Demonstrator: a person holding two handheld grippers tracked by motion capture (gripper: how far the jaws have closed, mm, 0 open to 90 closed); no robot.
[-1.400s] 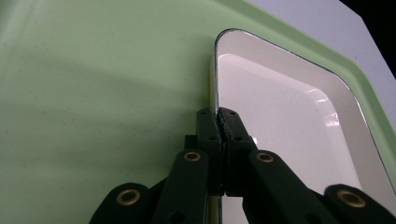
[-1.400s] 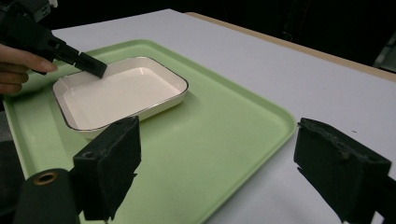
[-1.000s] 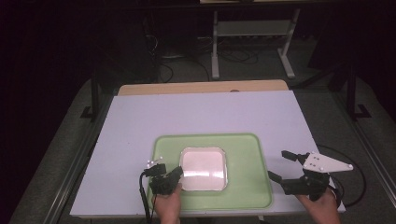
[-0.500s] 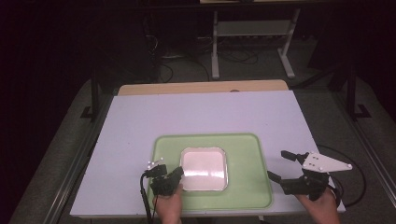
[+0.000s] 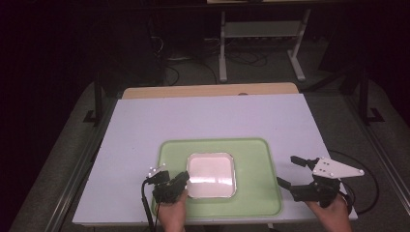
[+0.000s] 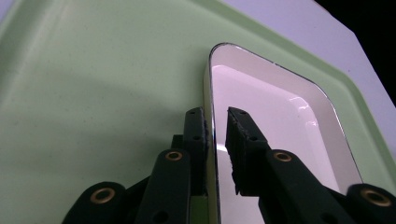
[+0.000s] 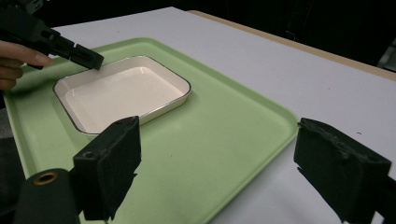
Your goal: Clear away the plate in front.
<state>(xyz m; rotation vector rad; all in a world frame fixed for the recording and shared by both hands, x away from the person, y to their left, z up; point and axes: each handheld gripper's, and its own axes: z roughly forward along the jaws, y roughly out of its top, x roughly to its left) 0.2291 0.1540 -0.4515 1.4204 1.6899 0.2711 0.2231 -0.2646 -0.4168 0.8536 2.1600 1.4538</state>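
hands held two grippers at the near edge of a white table (image 5: 145, 125). white enamel dish (image 5: 211, 175) sat in the middle of a green tray (image 5: 256, 159) near that edge. left gripper (image 6: 215, 122) straddled the dish's near-left rim, its jaws having just been opening, a narrow gap showing beside the rim, so the grip looked released. right gripper (image 5: 291, 171) hung wide and empty off the tray's right edge. placing the dish seemed finished; only drawing back remained.

The dish (image 5: 211, 175) sits on the tray (image 5: 256, 159), which lies on the table (image 5: 203, 116)
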